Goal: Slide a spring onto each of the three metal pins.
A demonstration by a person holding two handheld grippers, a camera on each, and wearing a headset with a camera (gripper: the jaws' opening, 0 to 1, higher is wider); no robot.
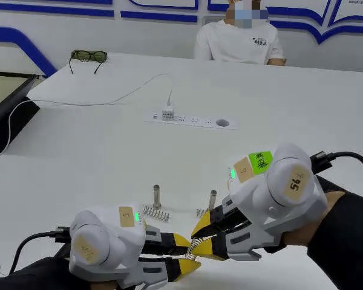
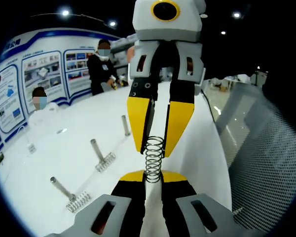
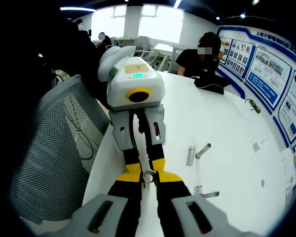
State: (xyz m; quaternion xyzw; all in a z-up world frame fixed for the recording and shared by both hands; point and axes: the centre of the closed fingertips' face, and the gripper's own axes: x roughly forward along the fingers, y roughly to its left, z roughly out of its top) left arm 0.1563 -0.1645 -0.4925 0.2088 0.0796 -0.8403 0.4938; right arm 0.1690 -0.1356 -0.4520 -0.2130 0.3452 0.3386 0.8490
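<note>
A white table (image 1: 109, 151), looked at from my headset and from both grippers. I have the left gripper (image 2: 153, 178) and the right gripper (image 2: 156, 148) meeting tip to tip low over the near part of the table. Each is clamped on one end of the same held spring (image 2: 154, 160). In the left gripper view my left jaws pinch its lower coils and my right jaws its upper coils, so it spans the short gap between them, clear of the table.

Beyond it, in the left gripper view, three metal pins sit in a row: the nearest pin (image 2: 61, 188), the middle pin (image 2: 95, 149) and the farthest pin (image 2: 125, 124). A loose spring (image 2: 78, 201) lies at the foot of the nearest pin and a second loose spring (image 2: 105, 162) at the foot of the middle pin. Both look to lie beside their pins, not threaded over them. The farthest pin has nothing by it.

I judge the task barely begun — no pin wears a spring yet, and all three are left to do, with the held spring first in line.

Two things are hard to make out. I cannot tell whether the loose springs touch the pins' feet, nor whether the pins stand straight or lean, since the fisheye bends them. In the head view the right gripper's body covers the table beside the pins.
</note>
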